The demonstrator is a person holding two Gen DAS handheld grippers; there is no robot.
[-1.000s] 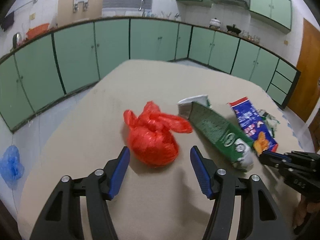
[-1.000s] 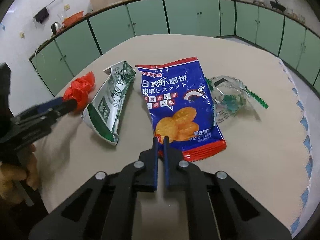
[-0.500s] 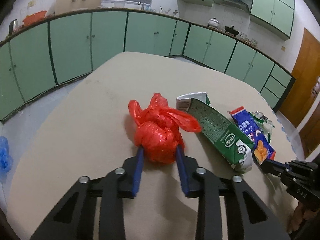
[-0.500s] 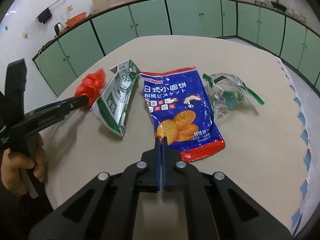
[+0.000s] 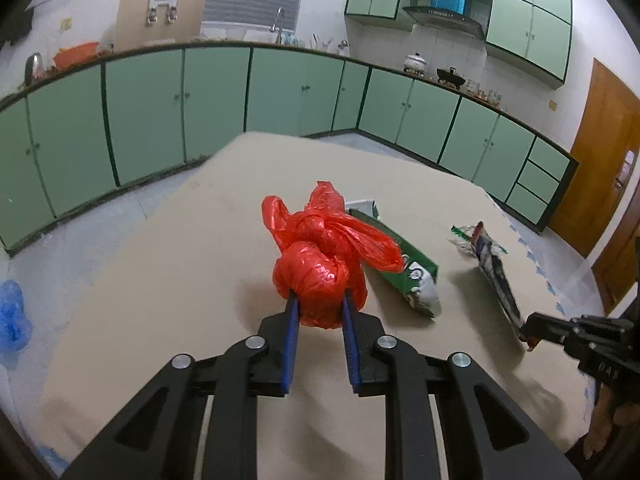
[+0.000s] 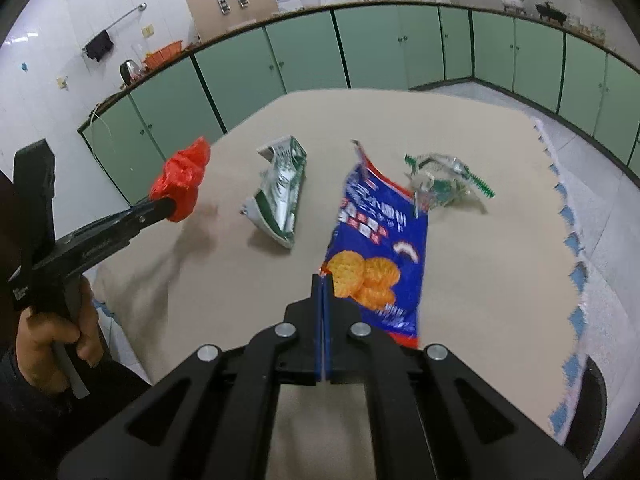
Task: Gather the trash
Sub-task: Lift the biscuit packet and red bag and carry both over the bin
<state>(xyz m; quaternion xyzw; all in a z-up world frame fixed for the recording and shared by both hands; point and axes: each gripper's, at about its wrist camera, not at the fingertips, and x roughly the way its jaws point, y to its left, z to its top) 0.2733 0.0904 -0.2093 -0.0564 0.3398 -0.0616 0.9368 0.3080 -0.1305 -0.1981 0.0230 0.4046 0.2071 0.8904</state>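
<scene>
Your left gripper has the knotted red plastic bag between its blue fingers. They've just been closing and now press into both sides of the bag's lower bulge. The bag sits clear of the desk, with its shadow on the surface below. From the right wrist view the same bag hangs off the tip of that gripper at left, your hand on the handle.

Your right gripper has its fingers fully together, pinching the near bottom corner of the blue biscuit packet. The packet's gripped end is raised and the packet looks tilted; its far end is blurred, so I can't tell whether it touches the desk.

Further out on the desk: the flattened green-and-white carton lies between bag and packet, apart from both. The crumpled clear wrapper with green edging lies just beyond the packet's far right corner.

Past the desk's far edge: green base cabinets run around the room. A blue plastic bag lies on the floor at left.
</scene>
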